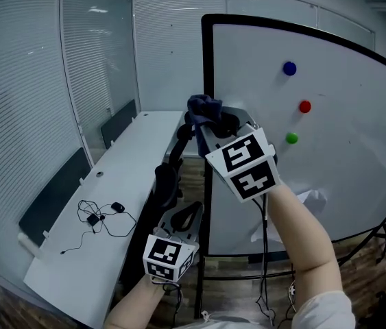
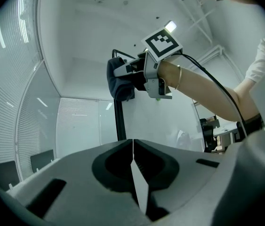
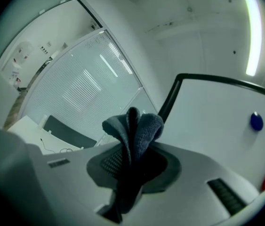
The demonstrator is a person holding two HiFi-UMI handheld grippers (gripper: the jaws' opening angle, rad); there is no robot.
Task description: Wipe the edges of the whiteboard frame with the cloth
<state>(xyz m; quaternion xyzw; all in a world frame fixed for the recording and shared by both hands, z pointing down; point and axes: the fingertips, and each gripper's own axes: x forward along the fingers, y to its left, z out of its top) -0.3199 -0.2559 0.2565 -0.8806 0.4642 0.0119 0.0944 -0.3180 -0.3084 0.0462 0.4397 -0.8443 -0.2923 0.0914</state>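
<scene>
A whiteboard [image 1: 330, 163] with a black frame [image 1: 207, 67] stands upright at the right. My right gripper [image 1: 206, 118] is raised at the frame's left edge, shut on a dark blue cloth [image 1: 203, 107]. The cloth [image 3: 134, 131] bunches out between the jaws, with the frame's left edge [image 3: 167, 100] just beyond it. From below, the cloth [image 2: 121, 84] shows pressed at the frame's left edge [image 2: 119, 121]. My left gripper [image 1: 182, 214] hangs lower, near the same edge, shut with nothing in it [image 2: 132, 147].
Three round magnets, blue [image 1: 289, 68], red [image 1: 305, 106] and green [image 1: 292, 138], stick on the board. A long white table [image 1: 110, 204] with a cable and a mouse [image 1: 116, 206] runs at the left, with glass walls and blinds behind. Dark chairs [image 1: 166, 184] stand between table and board.
</scene>
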